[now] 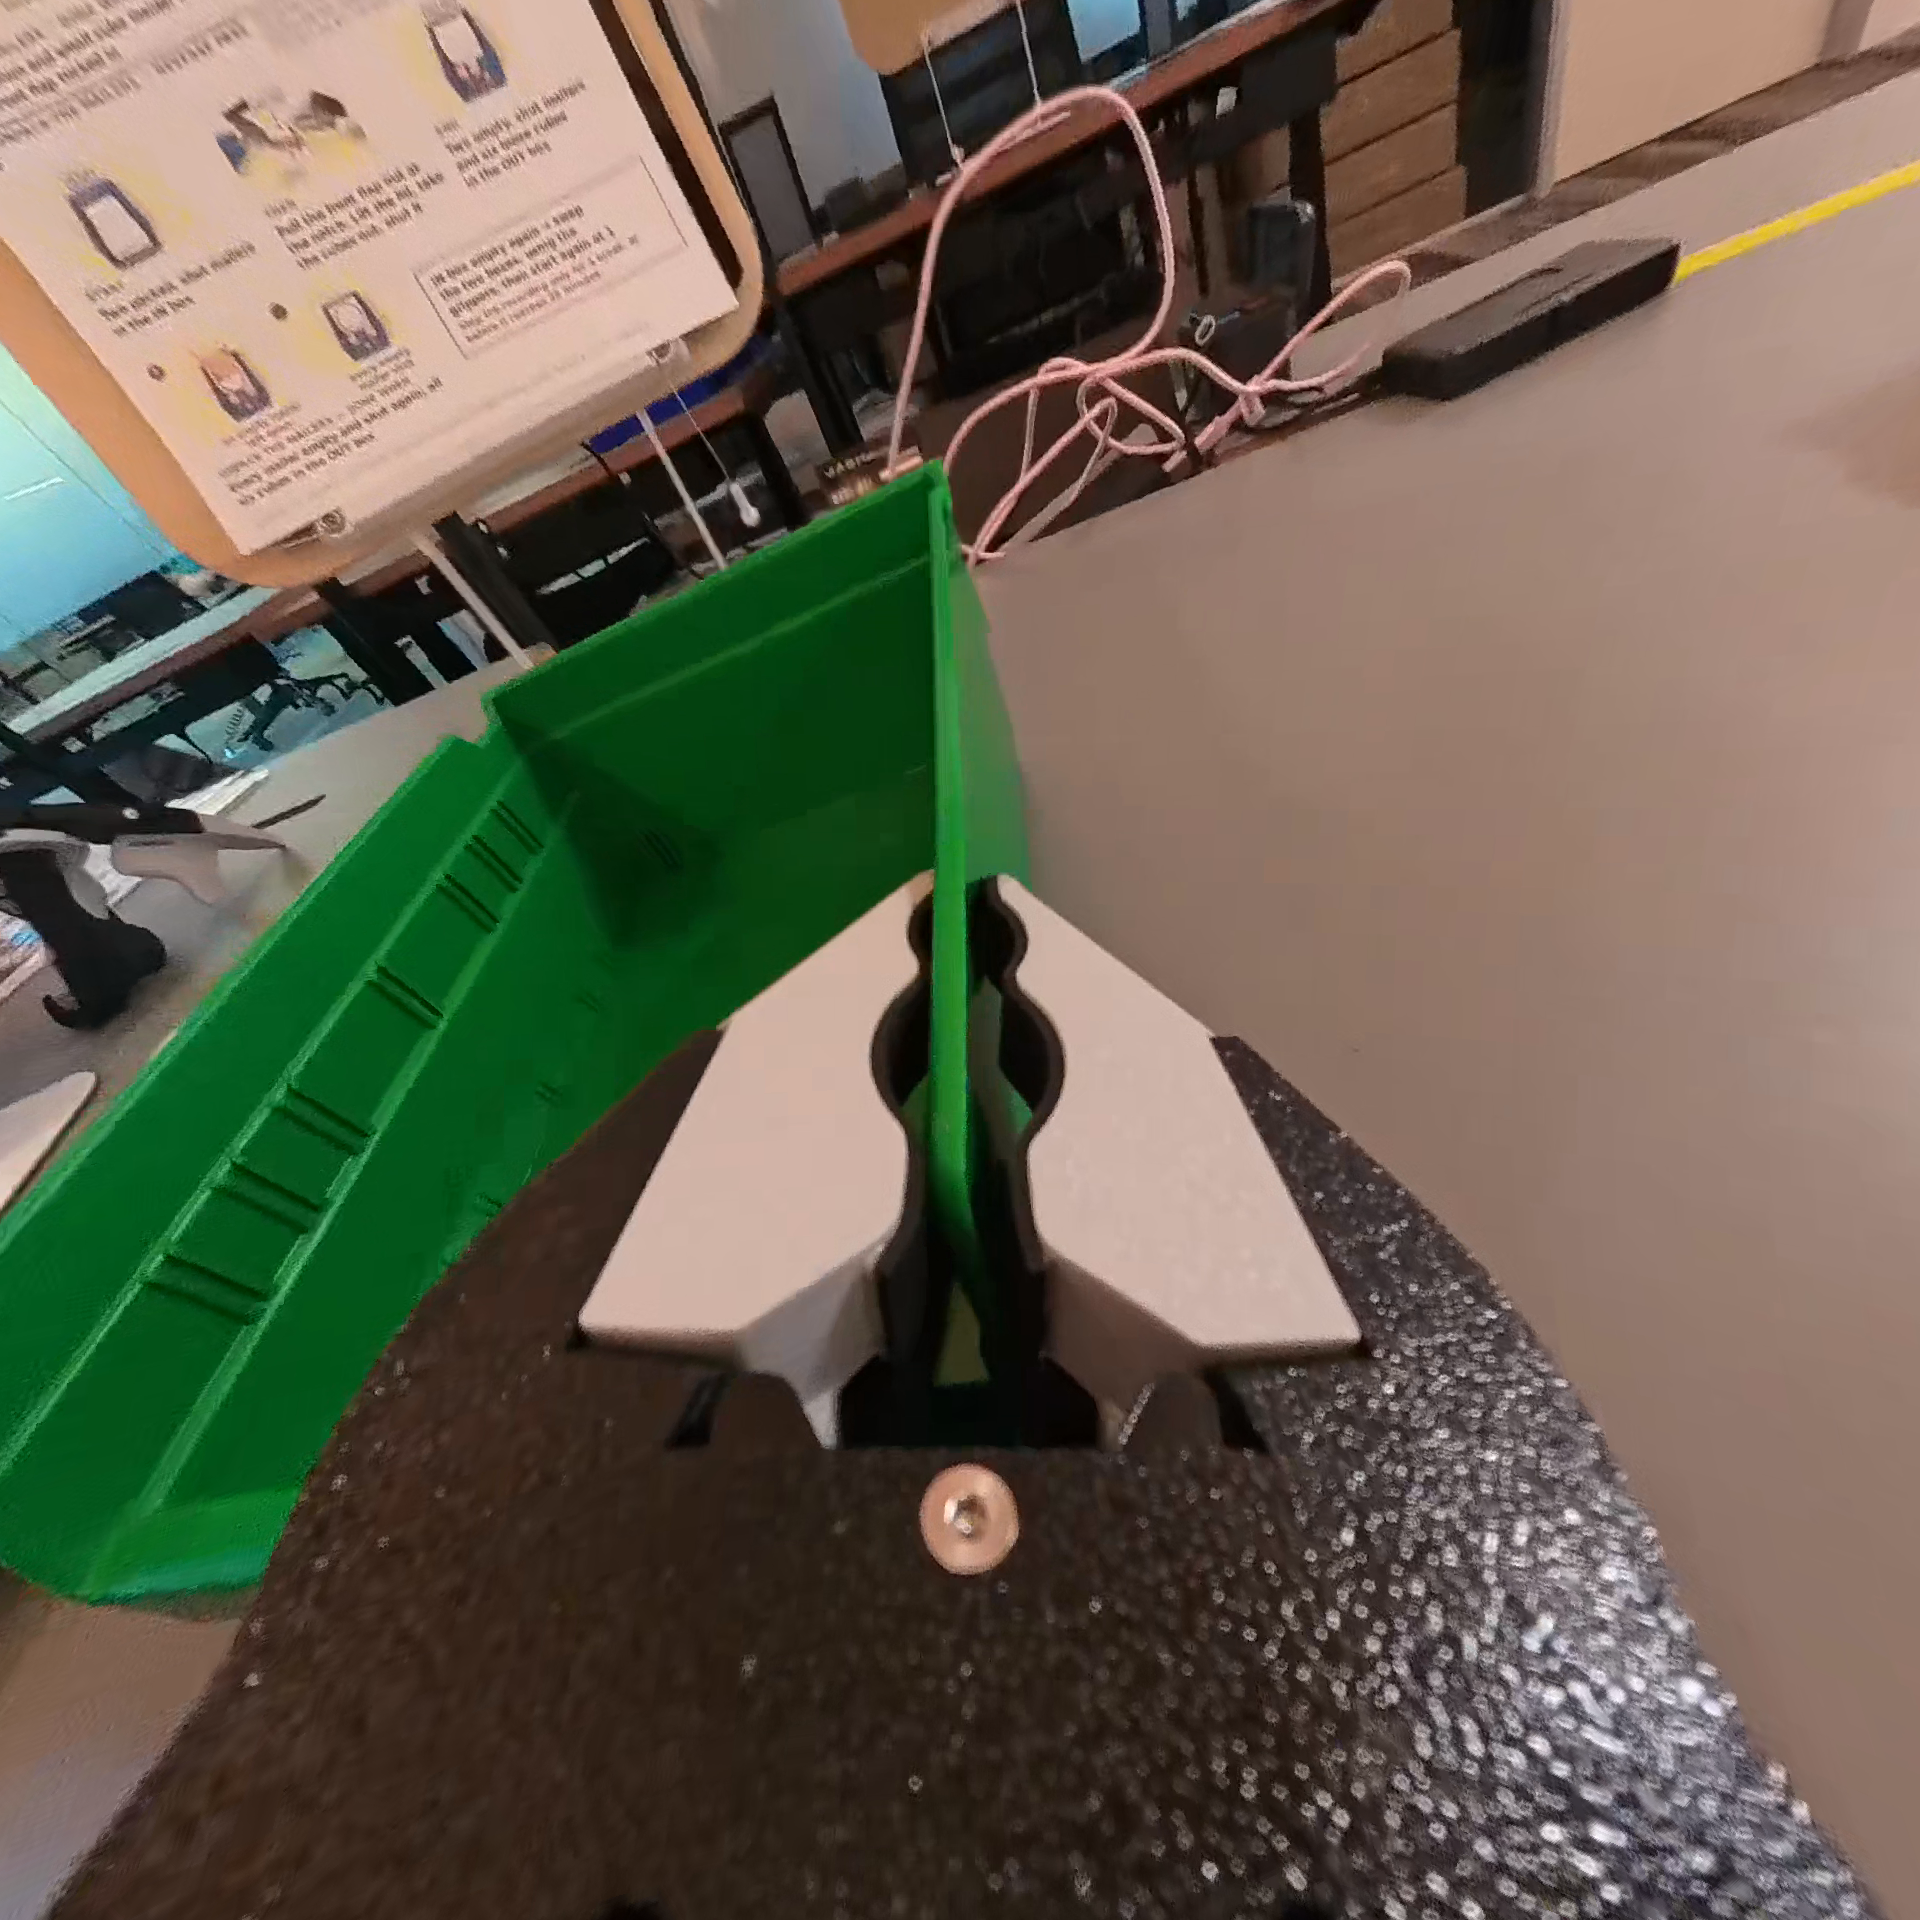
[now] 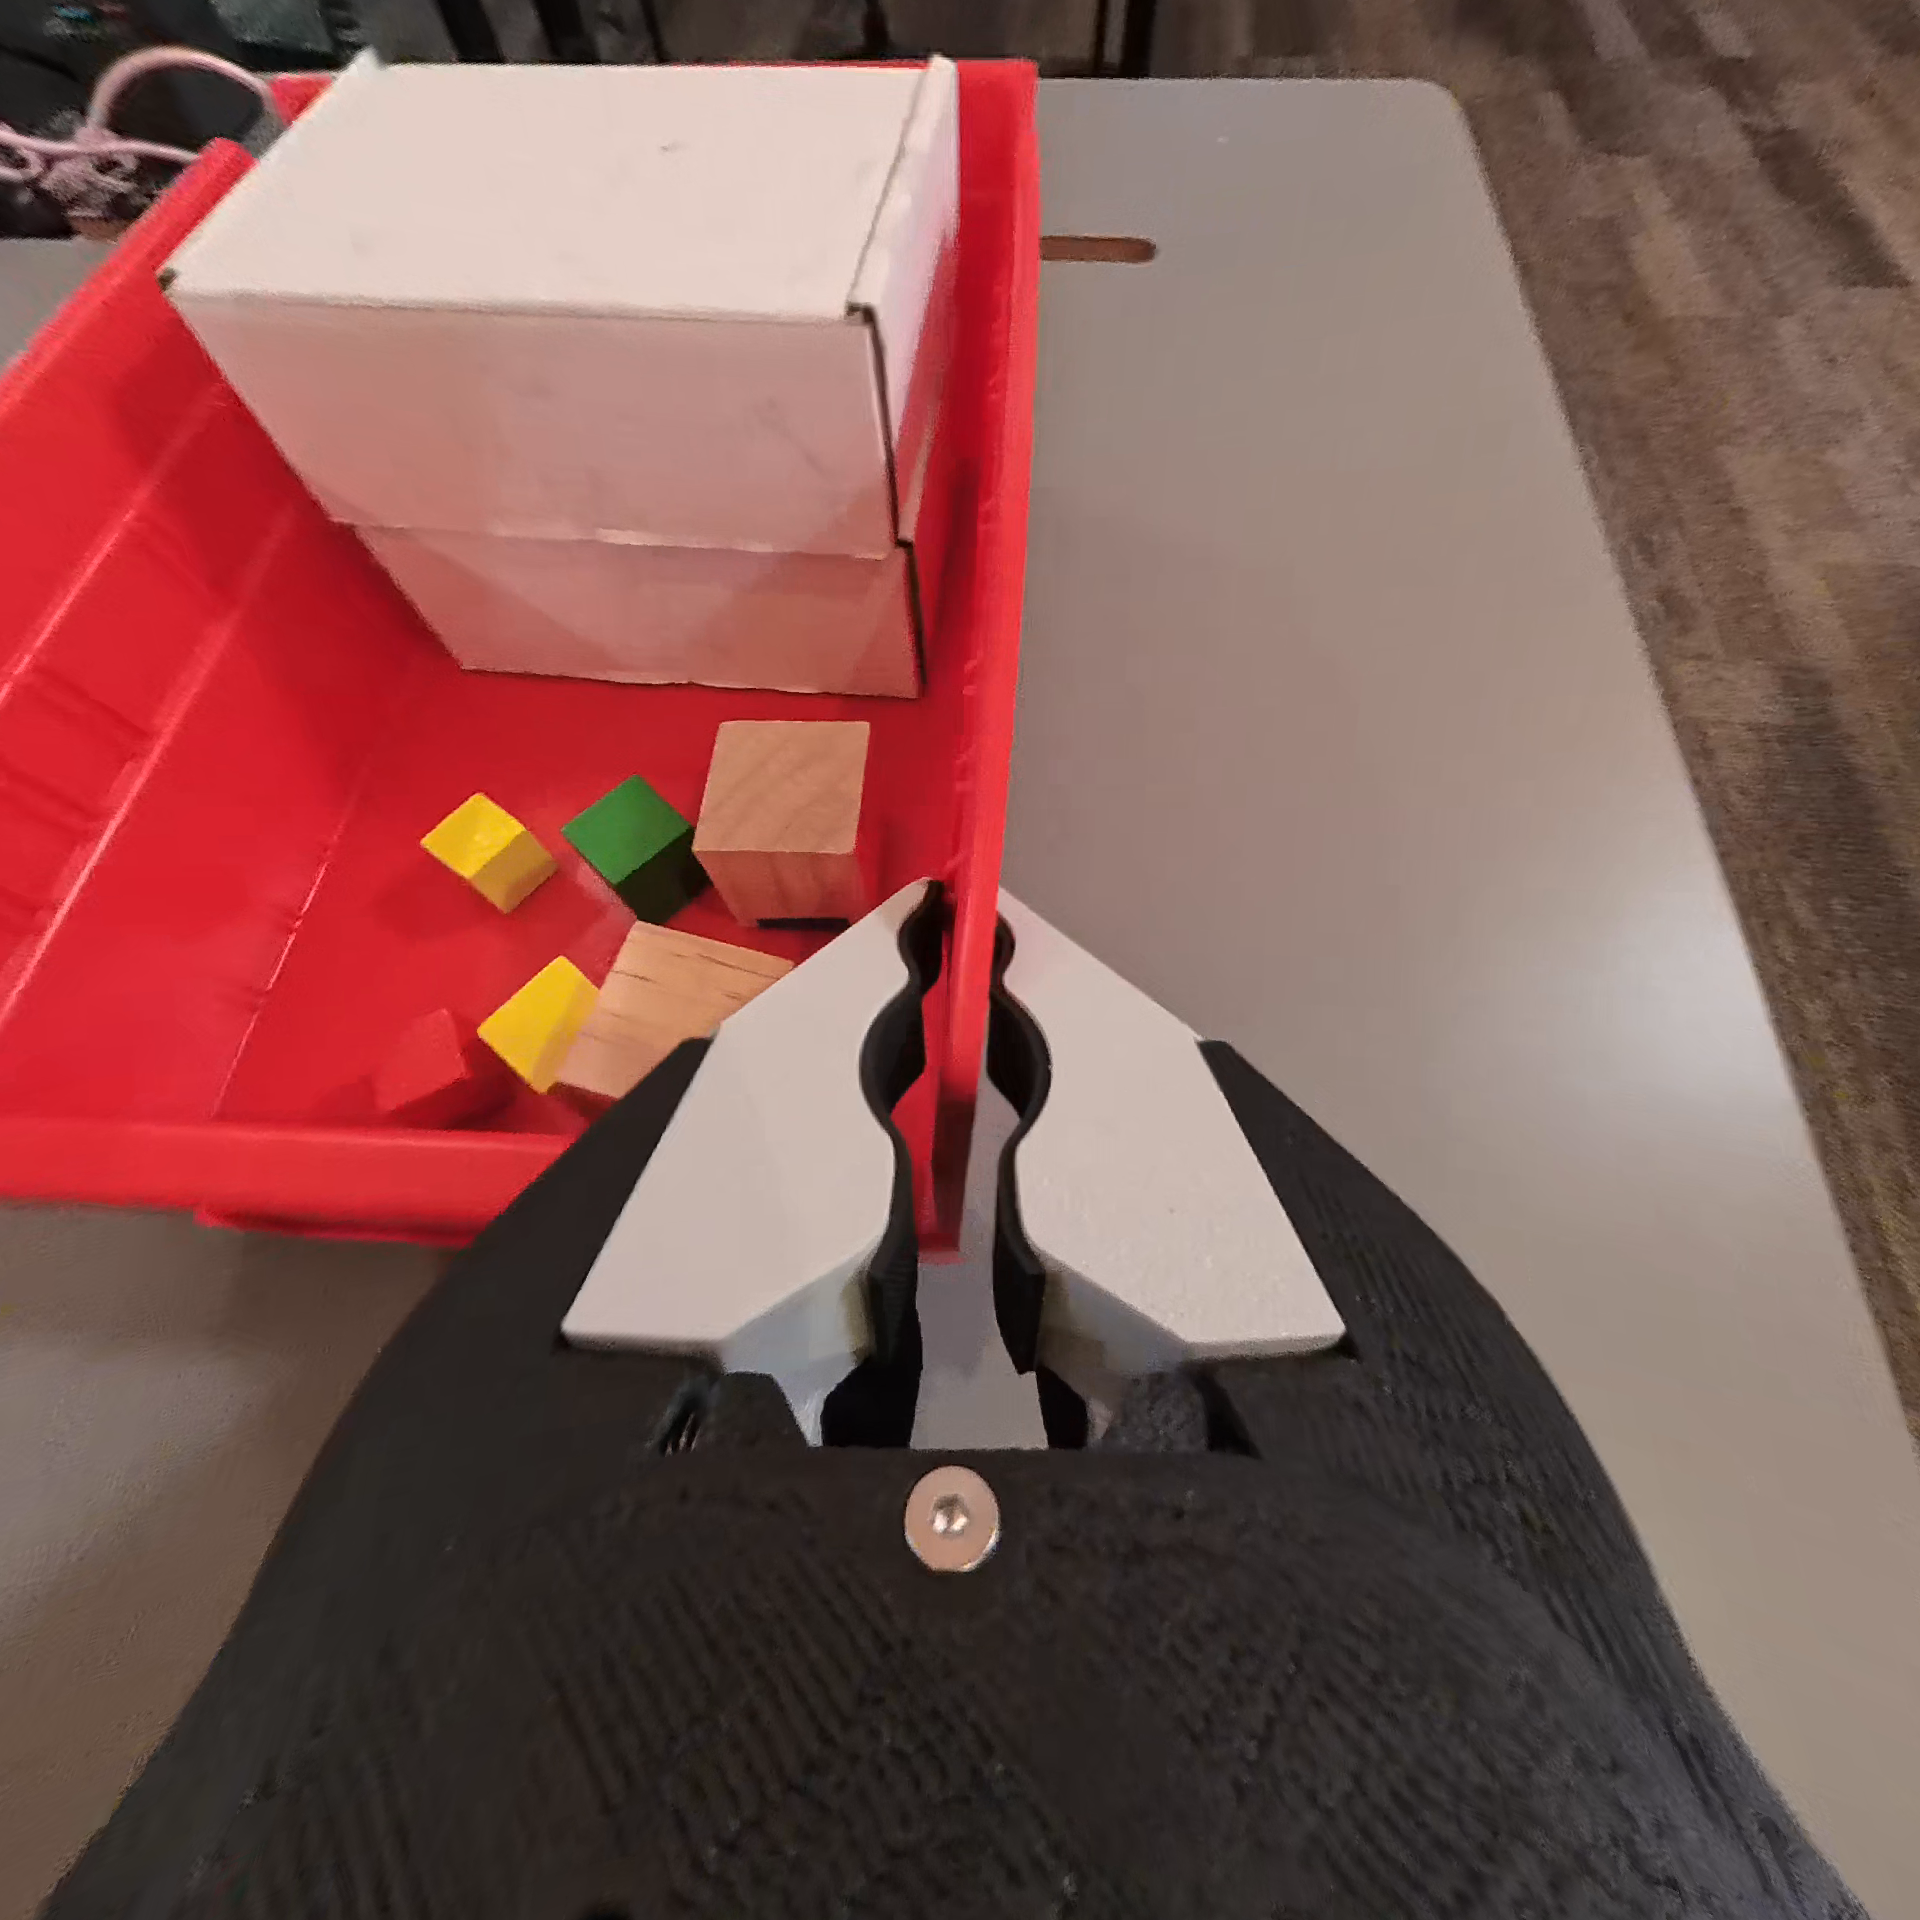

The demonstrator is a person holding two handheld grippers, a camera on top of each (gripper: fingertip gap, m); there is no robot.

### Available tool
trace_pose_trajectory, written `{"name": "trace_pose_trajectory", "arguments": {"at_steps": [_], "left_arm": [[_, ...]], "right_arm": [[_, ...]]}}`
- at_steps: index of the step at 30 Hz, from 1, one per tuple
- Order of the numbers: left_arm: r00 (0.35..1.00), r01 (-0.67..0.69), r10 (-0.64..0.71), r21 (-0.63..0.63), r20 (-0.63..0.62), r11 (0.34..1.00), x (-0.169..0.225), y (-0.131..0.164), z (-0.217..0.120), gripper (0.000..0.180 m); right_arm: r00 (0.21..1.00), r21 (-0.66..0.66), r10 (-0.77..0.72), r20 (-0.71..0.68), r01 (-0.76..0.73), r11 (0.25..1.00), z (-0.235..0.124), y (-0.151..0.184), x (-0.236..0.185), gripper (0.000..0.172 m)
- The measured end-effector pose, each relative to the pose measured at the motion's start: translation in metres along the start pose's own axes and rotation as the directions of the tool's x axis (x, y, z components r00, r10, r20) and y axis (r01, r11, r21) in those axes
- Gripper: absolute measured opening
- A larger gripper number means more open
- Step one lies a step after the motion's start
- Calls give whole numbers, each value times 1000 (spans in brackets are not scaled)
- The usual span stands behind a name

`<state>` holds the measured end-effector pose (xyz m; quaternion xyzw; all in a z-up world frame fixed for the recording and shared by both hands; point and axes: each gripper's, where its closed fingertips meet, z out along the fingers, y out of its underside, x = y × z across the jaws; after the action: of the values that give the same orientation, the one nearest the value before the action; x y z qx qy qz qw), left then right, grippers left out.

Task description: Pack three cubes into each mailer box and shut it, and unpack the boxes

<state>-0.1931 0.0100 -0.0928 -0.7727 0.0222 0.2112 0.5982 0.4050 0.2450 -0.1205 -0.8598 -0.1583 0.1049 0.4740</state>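
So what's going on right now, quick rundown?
Left gripper clamped on green bin wall. Right gripper clamped on red bin wall. Two shut mailer boxes stacked, six cubes loose inside.

bin (image 1: 343, 1039) showing green | bin (image 2: 156, 644) showing red | mailer boxes (image 2: 582, 343) showing white | cubes (image 2: 488, 847) showing yellow, green, red, wood-tan | bench (image 2: 1351, 727) showing grey

Left tongs (image 1: 954, 904) and right tongs (image 2: 961, 914) both clamped on bin walls

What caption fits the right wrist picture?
Right gripper pinching the red bin's wall, boxes and cubes inside.
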Motion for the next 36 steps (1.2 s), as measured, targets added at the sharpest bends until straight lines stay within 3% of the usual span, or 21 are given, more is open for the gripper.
{"name": "trace_pose_trajectory", "arguments": {"at_steps": [6,12,25,34,36], "left_arm": [[999,32,-33,88,1,996,-7,-15,-10,3],[997,-47,33,222,66,974,-11,-47,-32,3],[985,-128,75,372,155,919,-20,-91,-78,4],[980,-170,106,431,168,886,-14,-107,-96,4],[979,-179,116,439,167,880,-12,-108,-98,4]], "right_arm": [[994,-23,-88,61,90,996,16,-7,-34,3],[980,-29,-162,118,167,986,33,-18,-78,4],[898,-13,-300,322,321,947,54,-25,-224,13],[756,169,-480,445,455,874,45,-16,-352,34],[742,253,-508,438,440,862,34,-27,-365,50]]}}
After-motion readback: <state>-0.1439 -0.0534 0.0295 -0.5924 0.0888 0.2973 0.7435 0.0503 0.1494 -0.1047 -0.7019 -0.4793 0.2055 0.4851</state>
